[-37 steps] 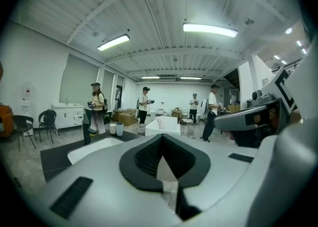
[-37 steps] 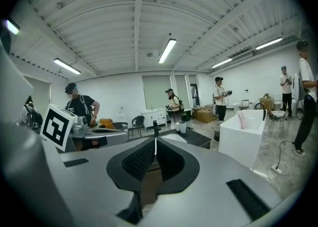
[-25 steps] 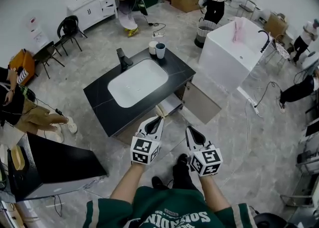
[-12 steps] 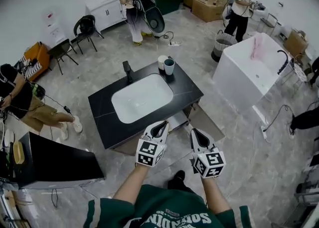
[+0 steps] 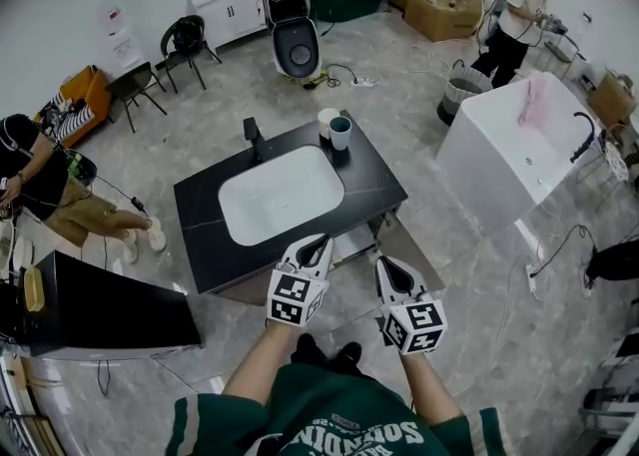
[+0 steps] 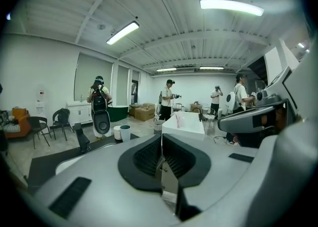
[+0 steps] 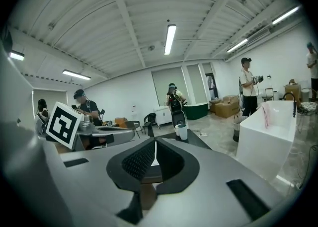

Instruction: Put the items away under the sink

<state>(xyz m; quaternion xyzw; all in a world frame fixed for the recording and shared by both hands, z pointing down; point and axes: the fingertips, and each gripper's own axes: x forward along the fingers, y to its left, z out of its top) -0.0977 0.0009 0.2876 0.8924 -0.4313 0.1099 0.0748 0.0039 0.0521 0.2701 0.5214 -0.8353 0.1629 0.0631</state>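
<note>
The black vanity [image 5: 205,229] with its white basin [image 5: 280,195] stands in front of me. At its far corner are a white cup [image 5: 327,122] and a dark teal cup [image 5: 341,132], with a black faucet [image 5: 252,135] behind the basin. Below the counter the cabinet door [image 5: 407,246] hangs open, showing a pale shelf [image 5: 351,241]. My left gripper [image 5: 319,242] hovers at the counter's near edge, shut and empty. My right gripper [image 5: 383,263] is beside it over the open door, also shut and empty. The cups appear again as the white cup [image 6: 117,132], the teal cup [image 6: 125,132] and a cup [image 7: 182,131].
A white bathtub [image 5: 519,150] stands to the right, with a bin [image 5: 461,93] beyond it. A black cabinet [image 5: 100,309] stands at the left, near a seated person [image 5: 45,195]. Other people work at the back. Cables lie on the floor [image 5: 554,249].
The view has shifted so the vanity sits more squarely ahead. The person with the backpack has moved further back. Both grippers stay shut, held in front of the open cabinet.
</note>
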